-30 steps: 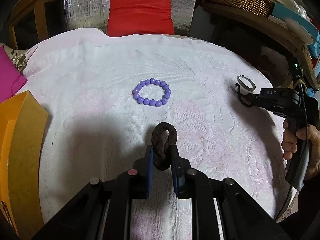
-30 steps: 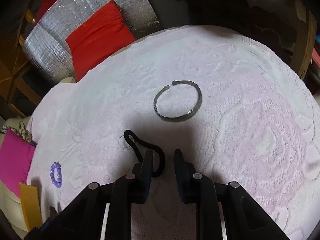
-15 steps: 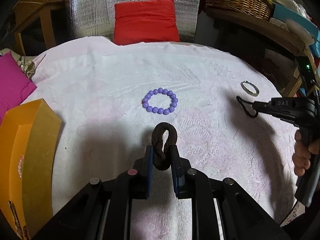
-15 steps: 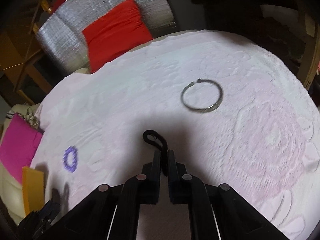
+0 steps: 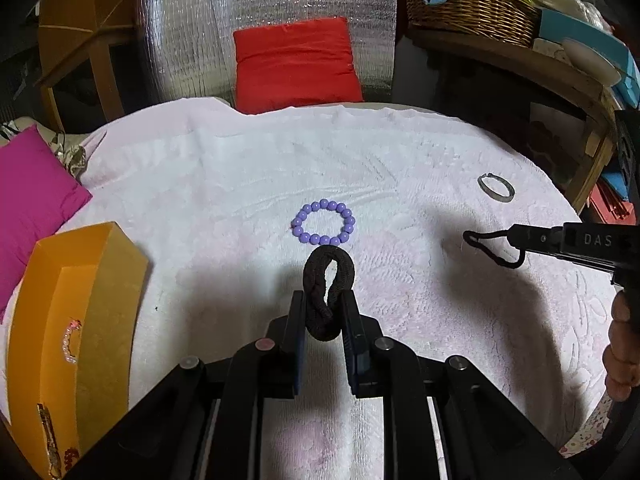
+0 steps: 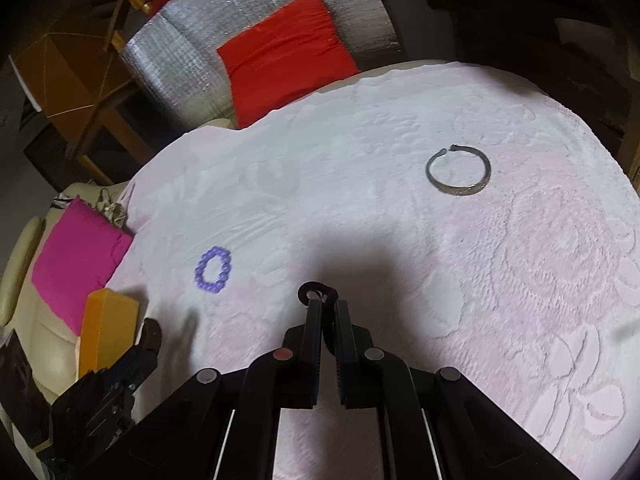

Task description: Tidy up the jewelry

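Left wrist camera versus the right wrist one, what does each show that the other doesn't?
Only the left wrist view shows the wicker basket, the pearl bracelet inside the orange box, and a hand. The right wrist view adds no object of its own. Both show the purple bead bracelet, metal bangle, red cushion and both held hair ties.

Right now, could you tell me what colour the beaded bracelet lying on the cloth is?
The beaded bracelet is light purple, clearest in the left wrist view.

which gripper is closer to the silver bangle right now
Right. The right gripper, shut on a thin black hair tie, hangs just short of the silver bangle. The left gripper, shut on a thick brown hair tie, is farther, beside the purple bead bracelet.
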Demonstrator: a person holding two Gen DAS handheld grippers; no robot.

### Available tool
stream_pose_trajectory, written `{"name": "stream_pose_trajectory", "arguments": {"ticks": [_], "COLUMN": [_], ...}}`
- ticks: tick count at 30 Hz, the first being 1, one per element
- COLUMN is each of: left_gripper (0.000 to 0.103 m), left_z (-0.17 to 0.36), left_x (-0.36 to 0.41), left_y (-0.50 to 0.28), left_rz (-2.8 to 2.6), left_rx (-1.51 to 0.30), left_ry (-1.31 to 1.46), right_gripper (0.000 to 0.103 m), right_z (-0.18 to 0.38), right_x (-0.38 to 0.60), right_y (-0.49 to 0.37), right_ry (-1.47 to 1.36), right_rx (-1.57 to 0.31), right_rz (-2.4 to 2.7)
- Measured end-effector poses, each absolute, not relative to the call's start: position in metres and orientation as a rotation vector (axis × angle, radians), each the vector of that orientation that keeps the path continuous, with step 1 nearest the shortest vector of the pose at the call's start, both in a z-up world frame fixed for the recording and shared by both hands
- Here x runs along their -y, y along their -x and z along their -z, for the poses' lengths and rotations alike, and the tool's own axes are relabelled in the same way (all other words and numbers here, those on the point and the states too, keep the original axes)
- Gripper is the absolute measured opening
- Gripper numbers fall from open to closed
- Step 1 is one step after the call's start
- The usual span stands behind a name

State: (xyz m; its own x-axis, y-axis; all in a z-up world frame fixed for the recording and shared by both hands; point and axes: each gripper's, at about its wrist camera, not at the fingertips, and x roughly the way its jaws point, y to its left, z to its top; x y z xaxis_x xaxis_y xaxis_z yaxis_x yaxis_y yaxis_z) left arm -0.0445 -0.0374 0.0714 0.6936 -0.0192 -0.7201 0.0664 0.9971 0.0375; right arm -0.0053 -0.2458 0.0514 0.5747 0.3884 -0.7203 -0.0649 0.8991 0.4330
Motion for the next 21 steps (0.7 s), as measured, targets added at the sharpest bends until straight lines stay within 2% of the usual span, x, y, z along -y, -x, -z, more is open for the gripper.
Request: {"name": "stream_pose_trajectory", "arguments": {"ticks": [12, 21], "left_gripper": [0.020, 0.020], "left_z": [-0.073, -0.028], "left_x": [0.047, 0.039], "left_y": [0.053, 0.039], "left_rz": [0.032, 0.079], "left_rx": [-0.807, -1.039], "left_ry": [-0.101, -0.033], "right_gripper": [0.007, 0.007], "right_z": [-0.055, -0.034], "right_x": [0.236, 0.225], "right_y": [0.032, 0.039], "right_ry": [-0.410, -0.334], "right_rx": [-0.936, -0.999], "right_rz": [-0.349, -0.322]}}
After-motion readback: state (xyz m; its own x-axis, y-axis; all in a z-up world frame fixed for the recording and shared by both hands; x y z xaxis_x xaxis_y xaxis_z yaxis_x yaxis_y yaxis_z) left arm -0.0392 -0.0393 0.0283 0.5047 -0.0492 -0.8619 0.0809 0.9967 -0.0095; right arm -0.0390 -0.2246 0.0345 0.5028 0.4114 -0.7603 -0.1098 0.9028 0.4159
